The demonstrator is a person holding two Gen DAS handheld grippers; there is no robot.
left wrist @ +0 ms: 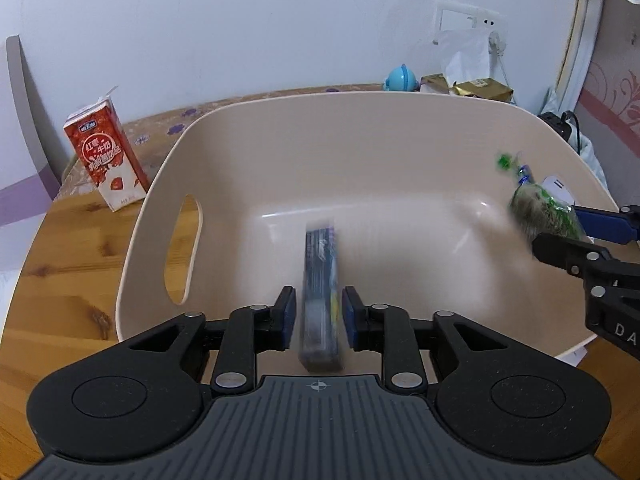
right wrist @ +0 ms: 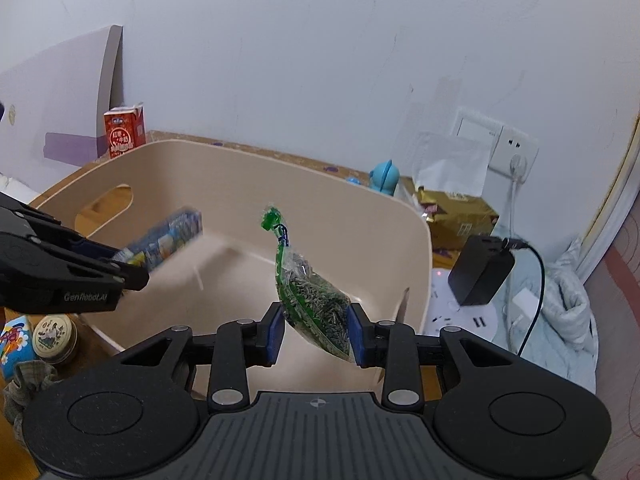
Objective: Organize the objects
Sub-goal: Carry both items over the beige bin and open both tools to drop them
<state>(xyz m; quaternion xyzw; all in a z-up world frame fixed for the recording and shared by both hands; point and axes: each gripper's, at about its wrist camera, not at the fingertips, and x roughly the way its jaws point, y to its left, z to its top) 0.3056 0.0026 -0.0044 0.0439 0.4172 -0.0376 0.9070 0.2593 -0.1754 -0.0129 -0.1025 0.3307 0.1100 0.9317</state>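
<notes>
Hovering over: both tongs hang above the open beige plastic tub (left wrist: 168, 184), which stands on the wooden counter (left wrist: 60, 248); its floor looks bare.
Left tongs (left wrist: 319, 318): the pads stand a little apart on either side of a dark blue box (left wrist: 320, 280). The box is blurred and a sliver of gap shows at each pad, so I judge it is slipping free or already let go.
Right tongs (right wrist: 316, 330): clamped on the lower part of a green bag of sunflower seeds (right wrist: 312, 300), its tied neck pointing up and away, held over the tub near the right wall.
Left outside: a red milk carton (left wrist: 106, 156) stands on the counter just beside the tub's handle cut-out; a blue toy (left wrist: 400, 78) and gold packets (left wrist: 476, 88) lie behind the far rim.
Stage, as I read it: both items are at the point of drop-off into the tub.
Risk, box: falling on its narrow edge, it may tip or bounce against the near wall.
Risk, bag: it is gripped low and close to the tub's right wall, so a release there could catch the rim and spill outside.
Risk, tongs: the two pairs are near each other and could knock together.
</notes>
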